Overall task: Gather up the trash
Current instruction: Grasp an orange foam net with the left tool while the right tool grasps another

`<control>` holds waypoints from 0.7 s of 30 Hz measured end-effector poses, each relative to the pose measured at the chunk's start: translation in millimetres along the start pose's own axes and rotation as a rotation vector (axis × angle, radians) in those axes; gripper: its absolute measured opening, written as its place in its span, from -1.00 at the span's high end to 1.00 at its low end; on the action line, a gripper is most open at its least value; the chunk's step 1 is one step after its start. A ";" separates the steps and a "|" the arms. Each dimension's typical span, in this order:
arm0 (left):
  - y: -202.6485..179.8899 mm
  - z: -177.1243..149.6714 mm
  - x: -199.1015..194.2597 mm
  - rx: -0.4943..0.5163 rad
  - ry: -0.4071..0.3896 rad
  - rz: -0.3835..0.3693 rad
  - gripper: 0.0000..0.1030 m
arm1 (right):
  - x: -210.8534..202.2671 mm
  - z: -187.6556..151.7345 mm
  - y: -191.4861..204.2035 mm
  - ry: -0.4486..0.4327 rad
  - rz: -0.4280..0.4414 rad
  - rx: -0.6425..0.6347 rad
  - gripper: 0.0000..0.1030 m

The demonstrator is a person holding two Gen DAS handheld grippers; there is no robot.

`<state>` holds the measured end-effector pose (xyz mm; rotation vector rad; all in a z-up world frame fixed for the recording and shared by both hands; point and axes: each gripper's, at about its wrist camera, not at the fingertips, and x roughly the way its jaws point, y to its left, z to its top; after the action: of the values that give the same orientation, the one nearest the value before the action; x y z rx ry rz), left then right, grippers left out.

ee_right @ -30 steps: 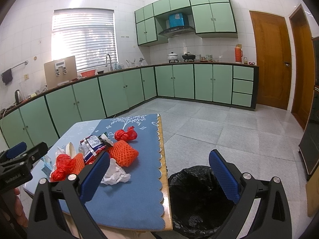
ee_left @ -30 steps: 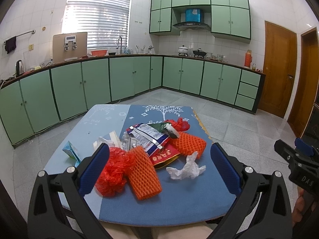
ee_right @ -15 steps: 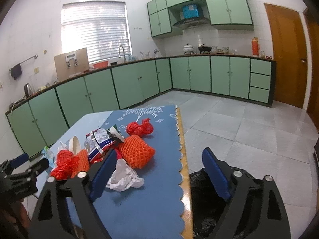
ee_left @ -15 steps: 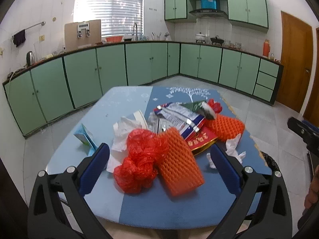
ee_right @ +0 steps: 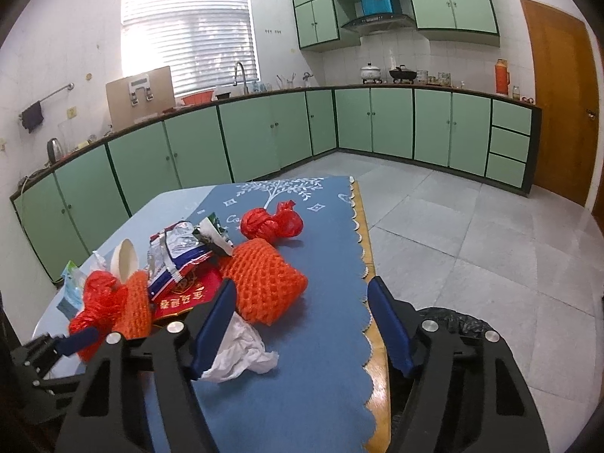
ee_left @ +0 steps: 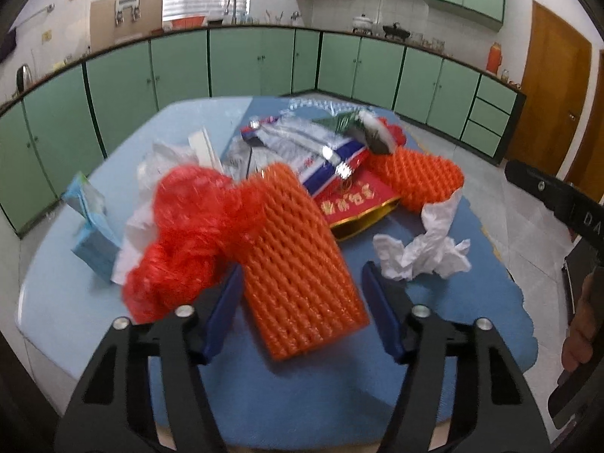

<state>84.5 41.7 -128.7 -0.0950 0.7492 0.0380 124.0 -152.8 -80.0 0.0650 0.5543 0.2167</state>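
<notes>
Trash on the blue table (ee_left: 94, 302) lies heaped ahead of both grippers, whose jaws have just been closing yet clamp nothing: the left gripper (ee_left: 302, 302), straddling the orange foam net (ee_left: 298, 264), may drag the tangled red mesh bag (ee_left: 185, 241), and the right gripper (ee_right: 302, 313) may miss the crumpled tissue (ee_right: 245, 355) beside its left finger.

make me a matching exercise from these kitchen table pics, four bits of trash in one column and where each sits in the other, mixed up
Things:
1. orange foam net sleeve
2. crumpled white tissue
3. small light blue carton
4. knotted red plastic bag

Places:
A. alone on the blue tablecloth, beyond the pile
B. at the pile's left end, near the table edge
C. between the fingers of the left gripper, not yet pinched
D. on the cloth right of the near foam sleeve, in front of the second foam sleeve

Pairs: 1-C, 2-D, 3-B, 4-A
</notes>
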 end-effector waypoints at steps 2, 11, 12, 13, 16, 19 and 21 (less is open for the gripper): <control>0.9 -0.9 6.2 -0.009 0.015 -0.008 0.02 | 5.0 0.7 -0.7 0.006 0.005 -0.003 -0.33; 16.5 3.8 -15.8 -0.085 -0.049 -0.043 0.72 | 30.5 3.6 7.0 0.049 0.077 -0.023 -0.26; 16.9 7.2 -20.6 -0.086 -0.068 -0.049 0.73 | 34.7 3.5 7.5 0.060 0.090 -0.019 -0.26; 14.9 7.9 -23.7 -0.082 -0.084 -0.052 0.73 | 37.8 3.3 7.6 0.068 0.097 -0.017 -0.25; 8.2 14.3 -38.5 -0.070 -0.147 -0.058 0.73 | 53.0 2.9 6.9 0.103 0.107 -0.005 -0.16; 8.1 21.7 -48.3 -0.070 -0.196 -0.062 0.73 | 64.4 4.2 5.5 0.129 0.122 0.008 -0.05; 6.1 27.0 -46.5 -0.072 -0.204 -0.063 0.73 | 71.6 3.8 7.3 0.145 0.133 0.003 0.03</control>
<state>68.4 50.5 -77.8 -0.1810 0.5408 0.0140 183.9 -129.8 -112.8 0.0895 0.6954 0.3526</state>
